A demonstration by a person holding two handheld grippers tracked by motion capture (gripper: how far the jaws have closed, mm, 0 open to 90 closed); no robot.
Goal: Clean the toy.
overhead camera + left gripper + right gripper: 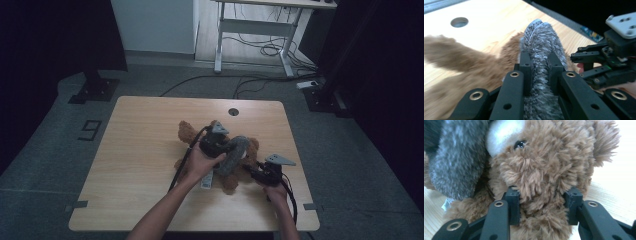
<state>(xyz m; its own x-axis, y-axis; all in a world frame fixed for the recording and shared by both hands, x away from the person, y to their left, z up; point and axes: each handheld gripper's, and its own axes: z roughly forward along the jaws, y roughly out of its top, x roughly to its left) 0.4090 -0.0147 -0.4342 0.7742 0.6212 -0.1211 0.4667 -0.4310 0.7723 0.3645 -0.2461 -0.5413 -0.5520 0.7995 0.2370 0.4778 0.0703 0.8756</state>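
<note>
Toy: a brown shaggy plush teddy bear point(239, 159) lies near the middle of the pale wooden table point(140, 150), slightly toward your right, limbs splayed.
Scarf: a grey fuzzy knitted scarf point(232, 154) drapes across the bear's body, touching its fur.
Left gripper point(539, 62): your jaws are drawn narrow and pinch the grey scarf between them; the pile bulges above and below the pads.
Right gripper point(541, 202): your jaws stand fairly wide with the bear's head between them. Both pads press into the fur below the white muzzle point(504, 133) and the black eye point(519, 144).
Handling: both pieces look light and very soft. Expect the plush to squash under the pads and the scarf to stretch and slide, not lift as one stiff piece.
Where to hold: on the scarf, take a full fold deep between the pads, as you have now; a thin edge would probably slip out. On the bear, the head or the neck gives the firmest bulk; a loose tuft of fur is likely to pull free.
Risk: pulling the scarf may drag the bear along unless your right gripper anchors it.
Containers: I see none on the table; a round cable hole point(233, 111) sits near the far edge.
</note>
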